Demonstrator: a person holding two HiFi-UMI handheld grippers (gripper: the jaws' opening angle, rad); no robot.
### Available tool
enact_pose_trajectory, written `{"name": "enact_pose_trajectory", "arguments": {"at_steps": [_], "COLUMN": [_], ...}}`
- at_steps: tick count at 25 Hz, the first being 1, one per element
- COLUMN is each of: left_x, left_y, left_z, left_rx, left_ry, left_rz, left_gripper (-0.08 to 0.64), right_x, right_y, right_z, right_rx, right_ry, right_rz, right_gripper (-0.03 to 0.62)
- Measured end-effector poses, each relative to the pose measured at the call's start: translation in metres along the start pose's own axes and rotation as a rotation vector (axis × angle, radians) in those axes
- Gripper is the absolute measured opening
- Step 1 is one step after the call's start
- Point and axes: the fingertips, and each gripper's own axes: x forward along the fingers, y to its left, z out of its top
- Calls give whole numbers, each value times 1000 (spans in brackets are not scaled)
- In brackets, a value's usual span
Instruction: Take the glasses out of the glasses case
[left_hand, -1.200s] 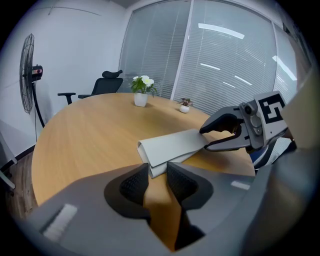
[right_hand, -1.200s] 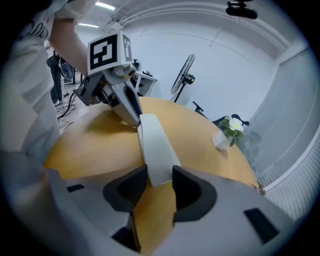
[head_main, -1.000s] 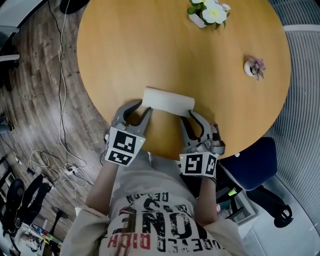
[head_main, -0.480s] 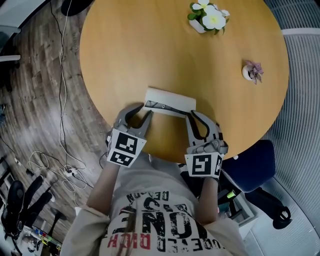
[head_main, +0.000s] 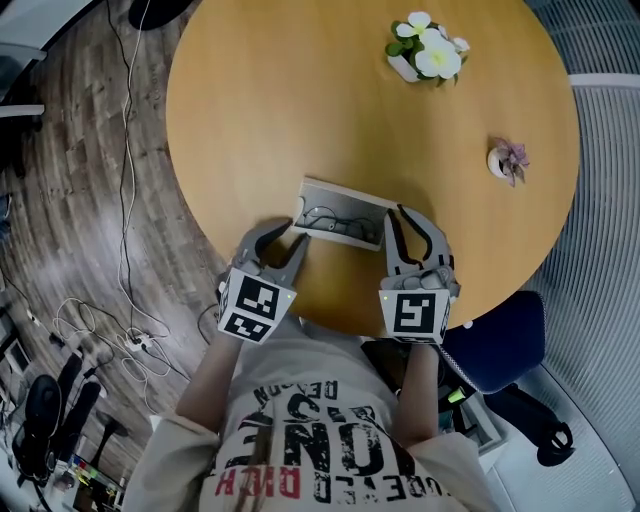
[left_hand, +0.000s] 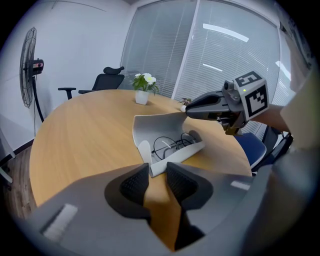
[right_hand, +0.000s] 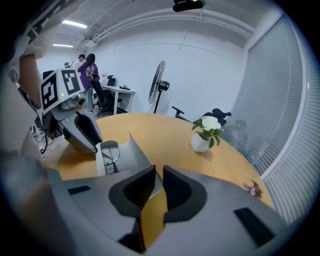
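1. Round wooden counter (head_main: 300, 100) in an office room. A flower pot (head_main: 428, 48) stands at the far edge, well apart from the work. The glasses case (left_hand: 187, 151) lies near my edge with its lid (left_hand: 160, 125) raised and the glasses (left_hand: 172, 144) lying inside the base.
2. Right tongs (head_main: 400, 218): the jaws have just been closing and are now narrow at the lid's right end. I think they pinch its edge, though my own view blurs right at the pads.
3. Left tongs (head_main: 285, 238): jaws wide apart, holding nothing. The case's left corner sits just at the tips and does not look pressed.
4. Step in hand, as I judge it: the lid is open and the glasses are not yet lifted. Use the right to hold the lid back so it cannot fall shut.
5. Bring the left in over the base wall. Take the frame at the bridge or a folded temple, never the lenses. Close gently, since thin wire will likely bend.
6. Lift straight up and clear the rim before moving sideways. A snagged temple would probably drag the light case along.
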Motion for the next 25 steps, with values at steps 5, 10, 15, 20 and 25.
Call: {"name": "enact_pose_trajectory", "arguments": {"at_steps": [5, 10, 15, 20, 25], "left_x": [-1, 1, 0, -2, -15], "left_y": [-1, -1, -1, -1, 4], "left_z": [-2, -2, -2, -1, 15], "left_rx": [-8, -8, 2, 30, -24], "left_ry": [5, 9, -2, -41, -131], "left_rz": [-1, 0, 14, 38, 31], "left_gripper": [124, 124, 126, 126, 126], "right_x": [16, 25, 23, 10, -17], "right_y": [-10, -16, -16, -17, -25], "right_z": [-1, -2, -1, 4, 17], "right_rx": [42, 98, 140, 260, 363], "right_ry": [0, -1, -11, -41, -116], "right_rz": [-33, -52, -56, -68, -109], "right_gripper": [55, 55, 55, 56, 55]}}
